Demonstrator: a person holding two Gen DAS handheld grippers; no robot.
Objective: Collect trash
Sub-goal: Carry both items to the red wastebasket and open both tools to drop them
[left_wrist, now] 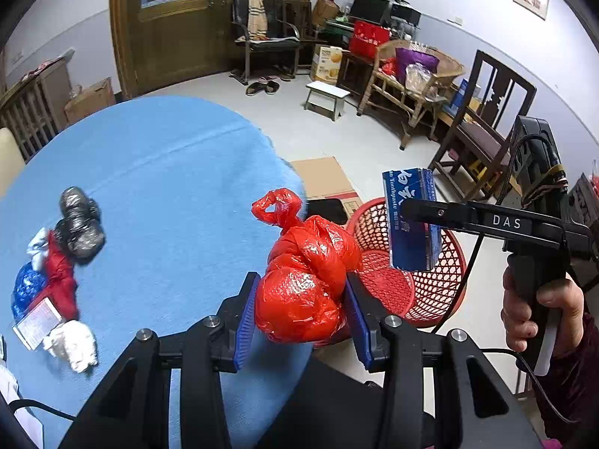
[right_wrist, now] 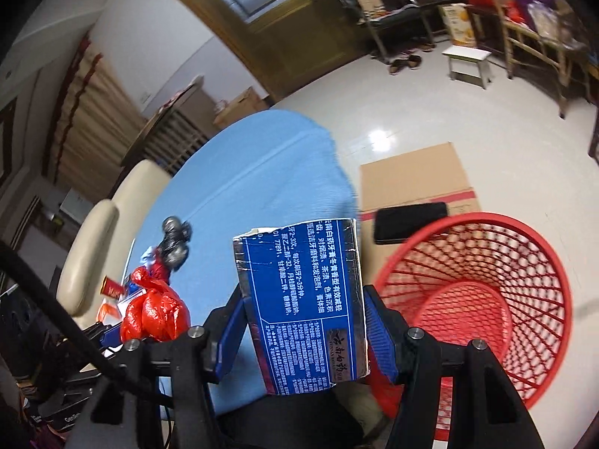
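the left gripper [left_wrist: 301, 312] is clamped on a knotted red plastic bag [left_wrist: 305, 280], its two blue pads pressing the bag's lower bulge from either side. the bag's twisted top [left_wrist: 276, 205] sticks up and away from the fingers. it hangs at the edge of the blue tablecloth [left_wrist: 157, 172], just beside the red mesh basket [left_wrist: 441, 262] that stands on the floor.

the right gripper [right_wrist: 303, 327] is closed on a blue toothpaste box [right_wrist: 303, 299], holding it upright with white printed text facing the camera and its torn top edge uppermost. in the left wrist view the same box [left_wrist: 411, 217] hangs above the basket's opening, held at the end of the black right gripper, with the person's right hand [left_wrist: 543, 310] wrapped around its handle. from the right wrist view the basket [right_wrist: 486, 299] lies just to the right of the box, its open mouth tilted toward the camera.

on the tablecloth, well apart from the held bag, more trash lies in a loose cluster: a wrinkled grey-black bag [left_wrist: 80, 224], a red and white wrapper [left_wrist: 60, 273], a blue bag [left_wrist: 28, 288], a small printed card [left_wrist: 37, 321] and a crumpled white tissue [left_wrist: 73, 344]. a flattened cardboard sheet [right_wrist: 415, 176] and a dark phone-like slab [right_wrist: 411, 220] lie on the floor beyond the basket.
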